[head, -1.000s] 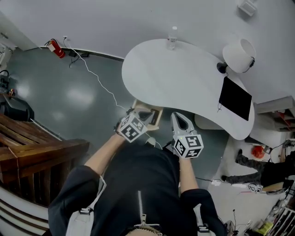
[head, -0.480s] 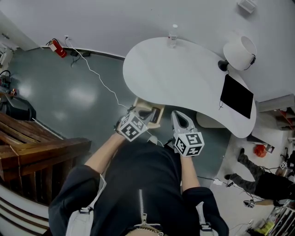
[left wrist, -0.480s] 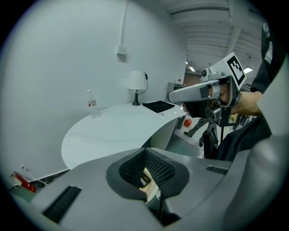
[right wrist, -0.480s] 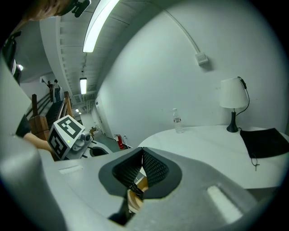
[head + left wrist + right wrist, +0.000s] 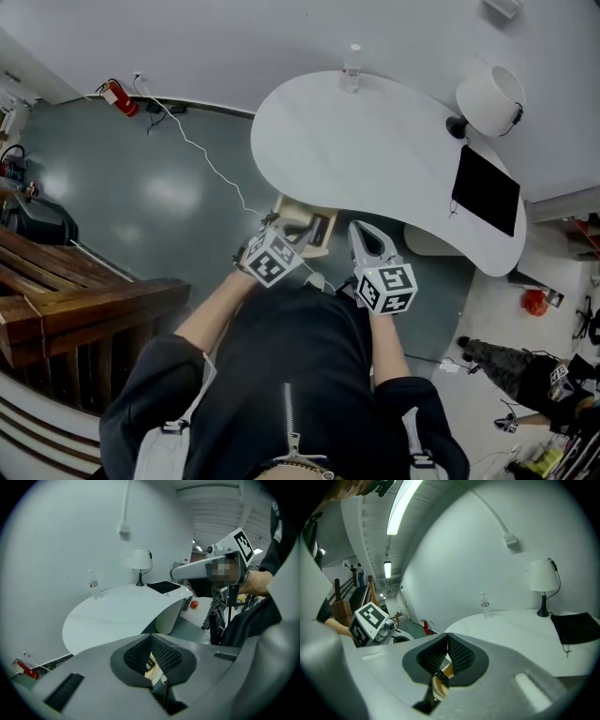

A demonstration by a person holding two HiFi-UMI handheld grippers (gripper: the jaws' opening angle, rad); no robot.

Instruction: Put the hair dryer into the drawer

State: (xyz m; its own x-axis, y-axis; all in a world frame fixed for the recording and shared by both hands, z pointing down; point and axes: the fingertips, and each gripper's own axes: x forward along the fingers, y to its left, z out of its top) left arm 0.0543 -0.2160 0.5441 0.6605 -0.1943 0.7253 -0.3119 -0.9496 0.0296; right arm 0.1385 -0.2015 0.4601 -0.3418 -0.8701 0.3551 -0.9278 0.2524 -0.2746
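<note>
hair dryer [image 5: 317, 228]: we read the dark shape lying in the open drawer [image 5: 291, 212] as it, though it's too small in the head view to be sure. Through the slot under the tips of the right gripper [image 5: 360, 230] we see dark cord [image 5: 439, 674] on pale wood, which fits. So the dryer sits just ahead of and below both tools, with the drawer sticking out from under the white table [image 5: 375, 159].

Step in hand, our guess: the dryer is in and the drawer is not yet shut. To do it well, we get the cord fully inside the rim first. Then we push square on the drawer front with both closed tips, evenly, so it doesn't rack.

A pale lump [image 5: 313, 280] with a thin lead sits between the two tools, on the near side of the drawer. We can't tell what it is; worth checking it isn't a trailing plug.

Tools: left gripper [image 5: 281, 231] jaws are fully together with nothing pinched, tips at the drawer's near left corner; contact not confirmed. Right gripper jaws also meet at the tips, empty, just right of the drawer.
</note>
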